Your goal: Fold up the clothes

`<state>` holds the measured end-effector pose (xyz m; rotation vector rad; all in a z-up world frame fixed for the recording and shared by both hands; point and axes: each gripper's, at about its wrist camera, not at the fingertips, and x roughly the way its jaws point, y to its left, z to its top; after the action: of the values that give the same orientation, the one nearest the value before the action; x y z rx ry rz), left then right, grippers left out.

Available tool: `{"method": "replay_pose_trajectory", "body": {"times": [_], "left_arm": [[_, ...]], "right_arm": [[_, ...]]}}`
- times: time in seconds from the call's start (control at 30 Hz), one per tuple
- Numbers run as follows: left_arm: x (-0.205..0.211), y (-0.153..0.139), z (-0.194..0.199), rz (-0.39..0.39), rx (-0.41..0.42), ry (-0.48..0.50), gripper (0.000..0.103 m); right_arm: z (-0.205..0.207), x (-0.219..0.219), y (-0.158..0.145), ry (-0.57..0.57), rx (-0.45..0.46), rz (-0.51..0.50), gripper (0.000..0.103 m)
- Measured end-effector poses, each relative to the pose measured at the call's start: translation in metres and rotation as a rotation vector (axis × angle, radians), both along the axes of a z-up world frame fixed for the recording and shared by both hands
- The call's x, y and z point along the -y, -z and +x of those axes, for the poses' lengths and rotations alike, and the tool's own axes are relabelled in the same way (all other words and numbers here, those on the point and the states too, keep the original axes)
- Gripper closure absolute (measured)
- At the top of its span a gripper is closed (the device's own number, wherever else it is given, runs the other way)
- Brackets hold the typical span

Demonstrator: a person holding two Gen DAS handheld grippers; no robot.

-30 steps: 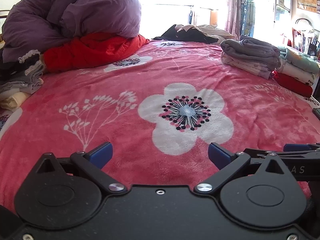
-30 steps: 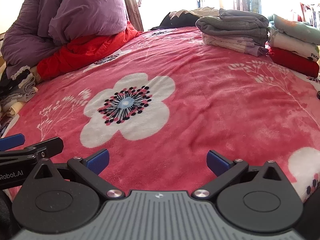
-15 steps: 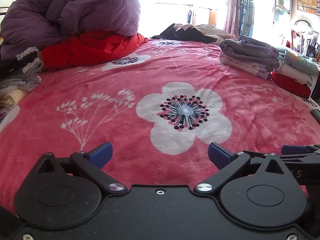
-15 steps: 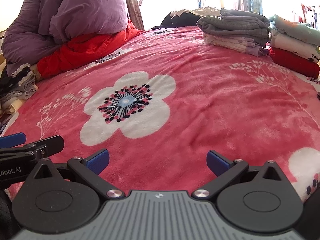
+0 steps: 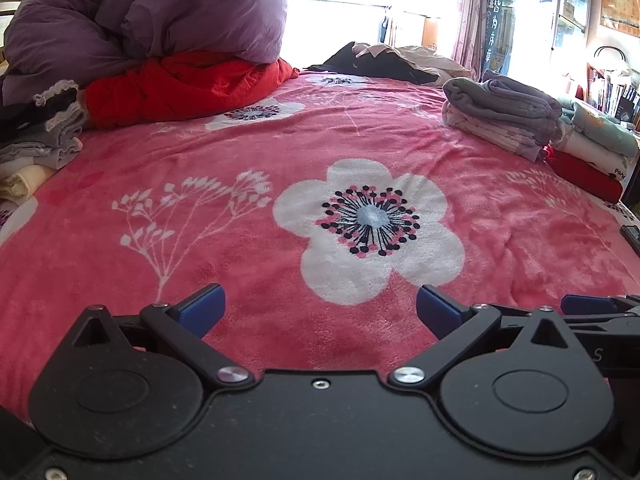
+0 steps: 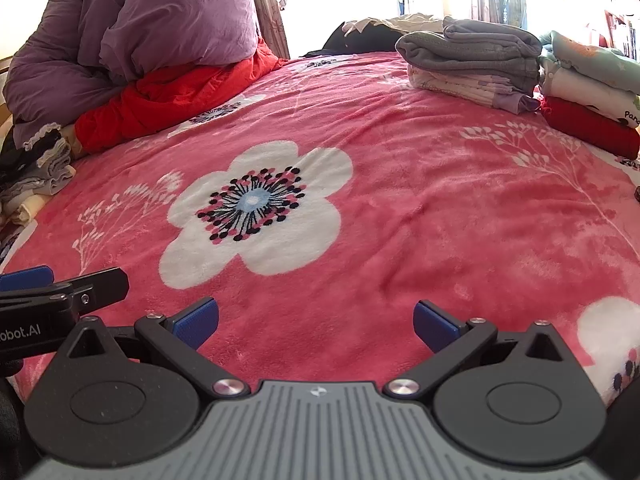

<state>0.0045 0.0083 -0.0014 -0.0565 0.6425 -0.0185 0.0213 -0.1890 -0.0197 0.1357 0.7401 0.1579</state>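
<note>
Folded clothes lie in a grey and lilac stack [image 5: 500, 116] [image 6: 476, 64] at the far right of the bed, beside a second stack of mint, white and red pieces [image 5: 592, 156] [image 6: 596, 92]. An unfolded dark and beige heap [image 5: 384, 60] [image 6: 372, 30] lies at the far end near the window. More folded pieces [image 5: 36, 140] [image 6: 36, 172] sit at the left edge. My left gripper [image 5: 320, 312] and my right gripper [image 6: 316, 322] both hover open over the pink blanket near the front, side by side, holding nothing.
A pink flowered blanket [image 5: 224, 240] [image 6: 420, 184] covers the bed. A purple duvet [image 5: 152, 20] [image 6: 140, 36] is piled on a red quilt [image 5: 188, 84] [image 6: 168, 96] at the back left. A dark flat object [image 5: 631, 236] lies at the right edge. Shelves stand far right.
Both views have shifted slightly, the left one tilting a little so the bed sits a touch lower. The jaws stay apart and nothing on the bed has moved.
</note>
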Motion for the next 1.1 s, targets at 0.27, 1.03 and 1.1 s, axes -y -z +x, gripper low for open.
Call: {"method": "replay_pose_trajectory", "body": {"times": [0.27,1.03,1.1], "left_arm": [[-0.0010,0.0006,0.0006,-0.004,-0.005,0.000,0.000],[-0.0001,0.0032,0.0018,-0.001,-0.011,0.008,0.000],[-0.0002,0.0034,0.0020,-0.002,-0.012,0.010,0.000]], "right_arm": [[0.0005,0.0003,0.0010,0.000,-0.004,-0.003,0.000],[0.0014,0.0005,0.0031,0.006,-0.011,-0.007,0.000],[0.0015,0.0011,0.0034,0.006,-0.013,-0.006,0.000]]}}
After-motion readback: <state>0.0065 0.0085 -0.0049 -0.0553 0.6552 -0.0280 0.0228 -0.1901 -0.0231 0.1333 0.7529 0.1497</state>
